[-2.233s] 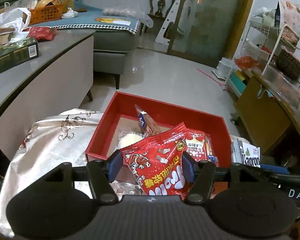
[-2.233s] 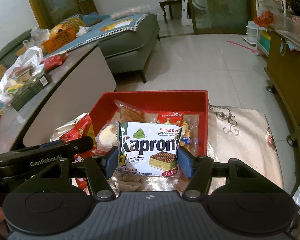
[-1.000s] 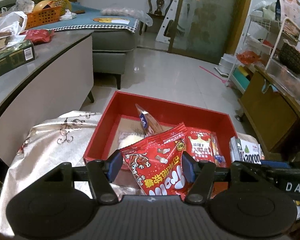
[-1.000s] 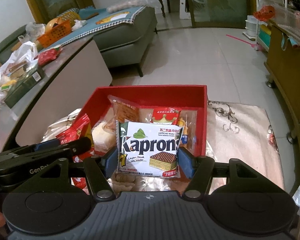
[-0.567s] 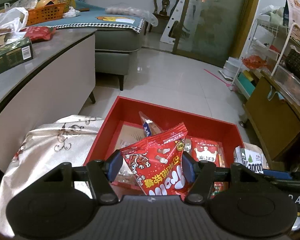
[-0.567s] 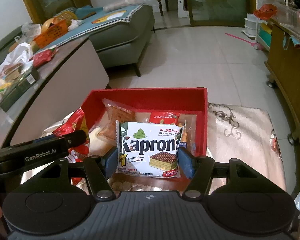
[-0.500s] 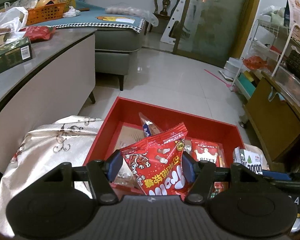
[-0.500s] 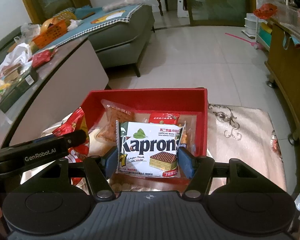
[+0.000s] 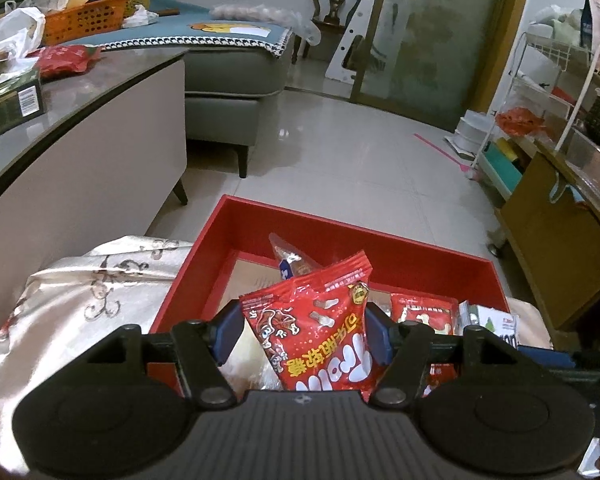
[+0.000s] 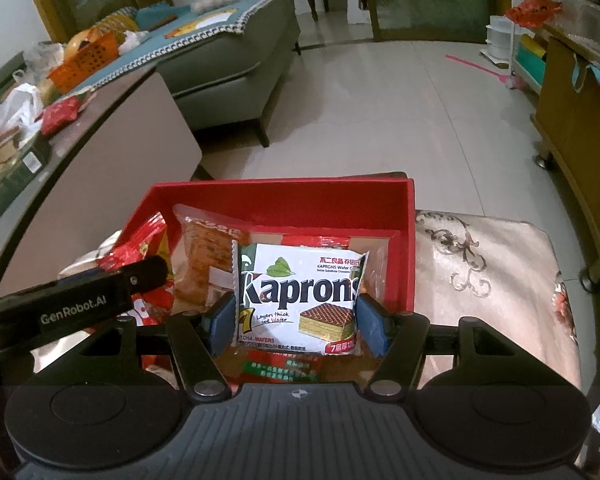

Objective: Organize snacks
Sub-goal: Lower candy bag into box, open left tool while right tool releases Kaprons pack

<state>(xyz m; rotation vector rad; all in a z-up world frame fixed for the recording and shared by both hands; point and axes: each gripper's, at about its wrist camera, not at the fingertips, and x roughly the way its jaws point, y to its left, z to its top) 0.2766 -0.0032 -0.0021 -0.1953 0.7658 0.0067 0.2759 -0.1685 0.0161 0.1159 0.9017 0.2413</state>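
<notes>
- Red snack bag (image 9: 316,332), crinkled foil with yellow lettering, stands upright over the red box (image 9: 204,272), at its near left edge.
- White Kaprons wafer pack (image 10: 298,300), green leaf and wafer picture on its front, hangs above the box's near right part.
- The box sits on a pale patterned cloth (image 9: 80,300); beyond it lie a glossy tiled floor (image 9: 340,160) and a grey sofa (image 9: 228,76).
- Left gripper (image 9: 302,334) is clamped on the bag, blue pads pressing both sides.
- Right gripper (image 10: 296,320) squeezes the wafer pack likewise, pads against both edges.
</notes>
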